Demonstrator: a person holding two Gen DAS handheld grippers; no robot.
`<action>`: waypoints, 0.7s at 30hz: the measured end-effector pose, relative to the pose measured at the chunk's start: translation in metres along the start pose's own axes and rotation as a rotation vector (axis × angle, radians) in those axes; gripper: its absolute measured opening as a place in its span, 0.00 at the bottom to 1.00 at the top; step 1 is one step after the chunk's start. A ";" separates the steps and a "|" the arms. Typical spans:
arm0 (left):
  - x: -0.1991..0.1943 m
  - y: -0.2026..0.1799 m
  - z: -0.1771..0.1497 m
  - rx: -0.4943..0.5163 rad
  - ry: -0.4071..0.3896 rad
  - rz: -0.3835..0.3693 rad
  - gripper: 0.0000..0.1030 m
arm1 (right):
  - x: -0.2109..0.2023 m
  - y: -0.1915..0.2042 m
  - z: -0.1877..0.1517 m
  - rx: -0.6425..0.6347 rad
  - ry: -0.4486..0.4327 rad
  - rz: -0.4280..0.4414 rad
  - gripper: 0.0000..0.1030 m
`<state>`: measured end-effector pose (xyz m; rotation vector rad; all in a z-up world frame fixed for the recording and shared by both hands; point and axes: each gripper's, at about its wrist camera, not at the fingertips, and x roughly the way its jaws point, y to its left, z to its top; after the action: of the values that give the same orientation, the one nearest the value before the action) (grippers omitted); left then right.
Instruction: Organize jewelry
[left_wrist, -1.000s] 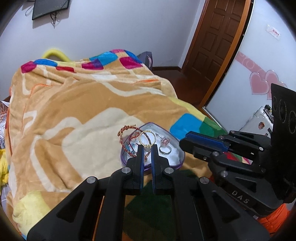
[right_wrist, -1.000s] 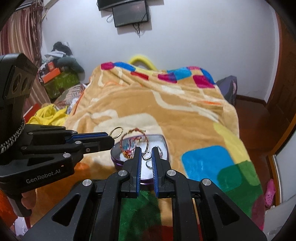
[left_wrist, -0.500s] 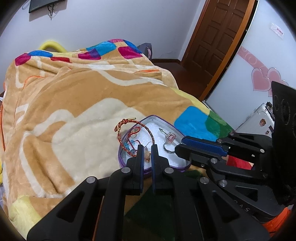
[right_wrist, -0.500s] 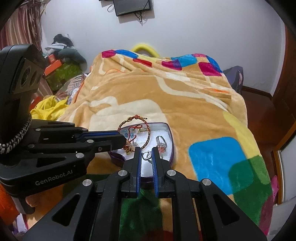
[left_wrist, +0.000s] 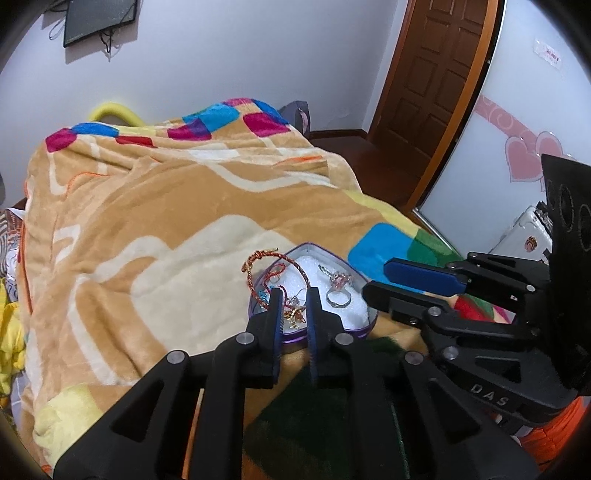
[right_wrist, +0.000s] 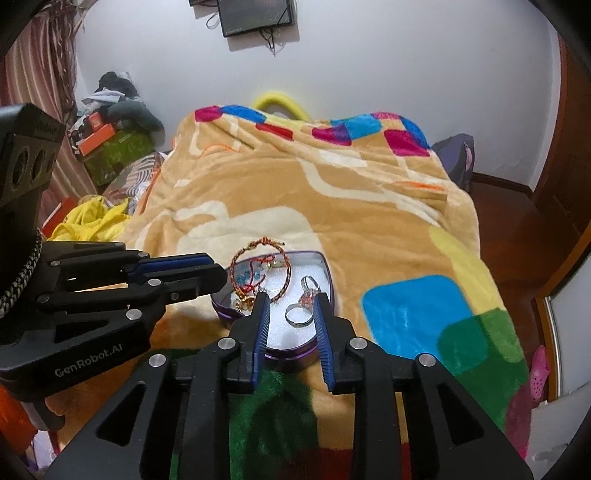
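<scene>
Bedroom, bed covered by an orange patterned fleece blanket (left_wrist: 155, 236). Heart-shaped purple tin (right_wrist: 328, 275) with white lining sits on it near the front edge. Inside: braided red bracelet (right_wrist: 286, 271) propped on the far rim, silver ring (right_wrist: 297, 317), pink-stone ring (right_wrist: 308, 293), gold pieces (left_wrist: 293, 315). Left gripper (left_wrist: 294, 295) and right gripper (right_wrist: 291, 301) both over the tin, jaws opening, pads clear of the jewelry.

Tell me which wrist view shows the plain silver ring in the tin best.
The right wrist view: the plain silver ring lies flat on the white foam of the purple tin, framed unobstructed between the opening right gripper fingers. The left wrist view shows it smaller, off to the side.
</scene>
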<state>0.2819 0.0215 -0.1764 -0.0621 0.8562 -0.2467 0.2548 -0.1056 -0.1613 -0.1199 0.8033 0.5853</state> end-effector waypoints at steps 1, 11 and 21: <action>-0.005 0.000 0.001 -0.001 -0.009 0.003 0.15 | -0.004 0.001 0.001 -0.002 -0.008 -0.005 0.22; -0.088 -0.024 0.008 0.040 -0.174 0.072 0.32 | -0.090 0.018 0.013 -0.026 -0.194 -0.048 0.22; -0.206 -0.065 -0.006 0.071 -0.484 0.163 0.52 | -0.208 0.049 0.008 -0.038 -0.506 -0.078 0.22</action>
<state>0.1355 0.0085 -0.0181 0.0147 0.3676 -0.1001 0.1200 -0.1550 -0.0028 -0.0341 0.2952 0.5267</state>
